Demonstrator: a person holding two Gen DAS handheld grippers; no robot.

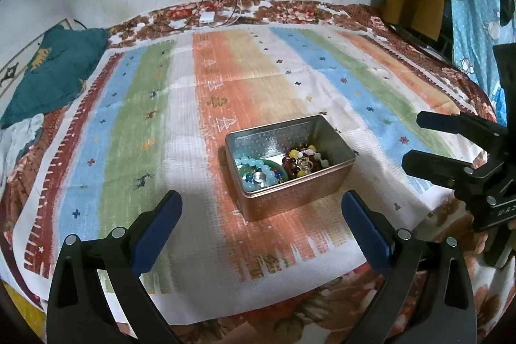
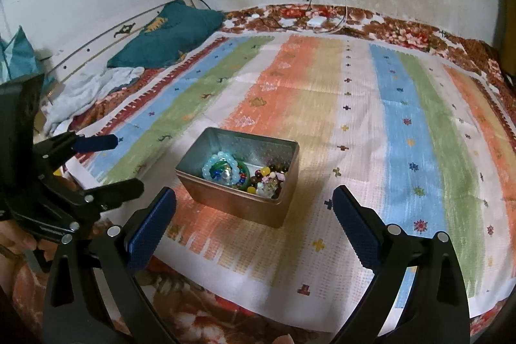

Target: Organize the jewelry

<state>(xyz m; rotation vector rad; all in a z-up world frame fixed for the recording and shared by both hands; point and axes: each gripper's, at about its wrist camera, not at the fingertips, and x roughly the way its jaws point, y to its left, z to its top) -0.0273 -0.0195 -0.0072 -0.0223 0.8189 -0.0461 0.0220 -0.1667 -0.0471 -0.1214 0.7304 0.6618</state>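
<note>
Both the left gripper (image 1: 262,226) and right gripper (image 2: 254,220) hang wide open just short of the metal tin (image 1: 329,179) on the bed's striped mat (image 1: 154,105), and the bead bracelets (image 1: 258,171) inside look light, slippery and tangle-prone, so I'd pinch one strand.

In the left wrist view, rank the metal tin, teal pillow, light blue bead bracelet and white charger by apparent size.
1. teal pillow
2. metal tin, though nearer the camera
3. light blue bead bracelet
4. white charger, farthest away
</note>
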